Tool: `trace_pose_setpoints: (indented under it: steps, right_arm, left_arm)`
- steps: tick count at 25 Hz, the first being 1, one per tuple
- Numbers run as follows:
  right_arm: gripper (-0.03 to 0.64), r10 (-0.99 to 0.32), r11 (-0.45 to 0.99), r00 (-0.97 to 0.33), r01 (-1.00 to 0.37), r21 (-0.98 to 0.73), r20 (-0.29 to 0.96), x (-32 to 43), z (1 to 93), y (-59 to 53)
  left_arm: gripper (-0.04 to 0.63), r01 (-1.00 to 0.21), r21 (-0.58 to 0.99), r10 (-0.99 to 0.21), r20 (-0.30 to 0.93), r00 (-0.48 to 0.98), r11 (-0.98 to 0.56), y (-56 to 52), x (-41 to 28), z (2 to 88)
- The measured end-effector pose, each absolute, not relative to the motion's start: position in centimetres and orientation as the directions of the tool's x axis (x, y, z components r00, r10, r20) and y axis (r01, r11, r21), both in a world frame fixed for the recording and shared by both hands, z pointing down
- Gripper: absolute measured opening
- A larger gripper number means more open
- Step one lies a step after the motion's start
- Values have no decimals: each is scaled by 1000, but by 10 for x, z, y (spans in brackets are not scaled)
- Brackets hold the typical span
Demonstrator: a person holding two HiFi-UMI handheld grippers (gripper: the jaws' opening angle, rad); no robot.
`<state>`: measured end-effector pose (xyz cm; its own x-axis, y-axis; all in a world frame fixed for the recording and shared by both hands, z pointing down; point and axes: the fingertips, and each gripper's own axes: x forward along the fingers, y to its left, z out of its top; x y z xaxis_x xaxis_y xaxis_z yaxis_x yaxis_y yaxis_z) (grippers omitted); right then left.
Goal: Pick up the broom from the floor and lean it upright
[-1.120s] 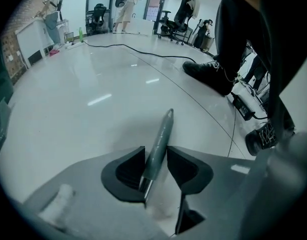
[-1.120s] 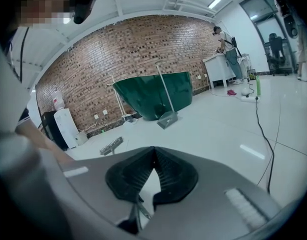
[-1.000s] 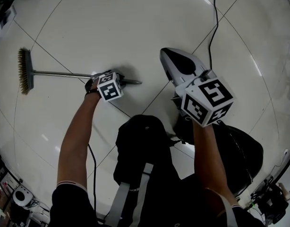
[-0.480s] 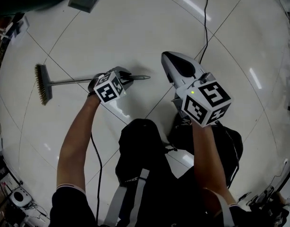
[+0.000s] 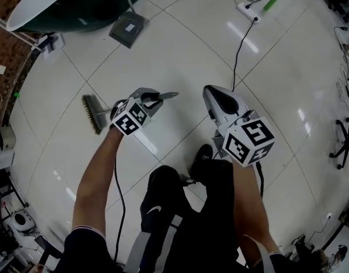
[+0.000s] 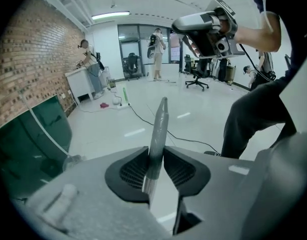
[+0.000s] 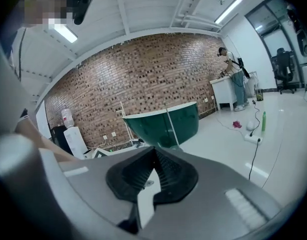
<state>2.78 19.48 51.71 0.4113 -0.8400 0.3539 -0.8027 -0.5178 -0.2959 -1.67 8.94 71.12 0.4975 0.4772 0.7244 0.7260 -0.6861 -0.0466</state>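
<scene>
The broom has a straw-coloured brush head (image 5: 93, 114) and a thin metal handle (image 5: 167, 95). My left gripper (image 5: 152, 98) is shut on the handle near its tip, with the jaws still closing on it. In the left gripper view the handle (image 6: 158, 126) stands up between the black pads (image 6: 135, 170) and its pointed end rises past the left gripper (image 6: 154, 160). The brush head hangs low at the left, beyond my left forearm. My right gripper (image 5: 215, 94) is raised beside it at the right, its jaws (image 7: 154, 156) shut on nothing.
A green tub (image 5: 78, 4) stands at the back left by a brick wall (image 7: 143, 79). On the floor lie a grey pan (image 5: 128, 28), a power strip (image 5: 246, 9) with its cable, and a green bottle (image 5: 271, 2). An office chair (image 5: 345, 141) is at the right.
Both grippers have risen with the person standing up. The broom has come off the floor in the left gripper, its brush head drawn in toward the person.
</scene>
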Motion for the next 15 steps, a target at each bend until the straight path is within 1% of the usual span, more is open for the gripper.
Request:
trace_pose_setpoints:
  steps: [4, 8, 15]
  right_arm:
    - [6, -854, -492, 391, -822, -286, 344, 36, 445, 195]
    - [6, -874, -457, 354, -832, -314, 333, 40, 390, 198]
    - [6, -921, -344, 248, -880, -327, 300, 45, 320, 174]
  left_arm:
    - [95, 655, -52, 430, 715, 552, -754, 75, -10, 640]
    - [92, 548, -86, 329, 719, 613, -832, 64, -6, 586]
    - [87, 259, -100, 124, 680, 722, -961, 17, -2, 501]
